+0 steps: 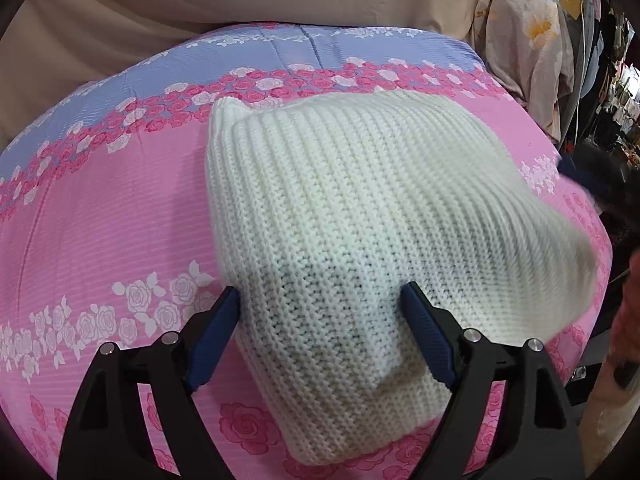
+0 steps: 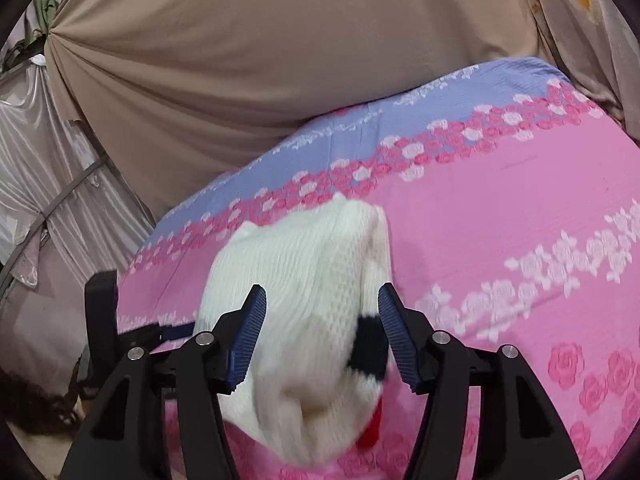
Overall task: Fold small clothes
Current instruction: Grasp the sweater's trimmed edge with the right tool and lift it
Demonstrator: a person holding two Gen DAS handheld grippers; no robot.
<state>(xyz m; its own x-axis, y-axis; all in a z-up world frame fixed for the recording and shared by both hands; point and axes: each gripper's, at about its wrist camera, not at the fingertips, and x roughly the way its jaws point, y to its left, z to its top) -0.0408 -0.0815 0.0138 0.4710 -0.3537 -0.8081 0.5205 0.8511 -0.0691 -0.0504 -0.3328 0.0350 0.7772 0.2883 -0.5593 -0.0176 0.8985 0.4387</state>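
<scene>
White knit garment point(image 1: 352, 216) is laid on the pink rose-print bedspread point(image 1: 100, 220), near end bunched between the left tongs point(image 1: 320, 300), evidently for flattening. Both left and right tongs point(image 2: 322, 304) are parted, straddling the knit, nothing pinched.

The right gripper point(image 2: 322, 314) is seen at six o'clock with its blue-padded jaws spread apart. A white knitted garment point(image 2: 296, 280), blurred, is draped between them, with a black patch point(image 2: 370, 350) at four o'clock of it and a red bit point(image 2: 370, 432) lower down. Whether the pads press on it cannot be told. A pink rose-printed bedspread point(image 2: 500, 208) is spread beneath, a beige curtain point(image 2: 260, 48) hung at twelve o'clock.
</scene>
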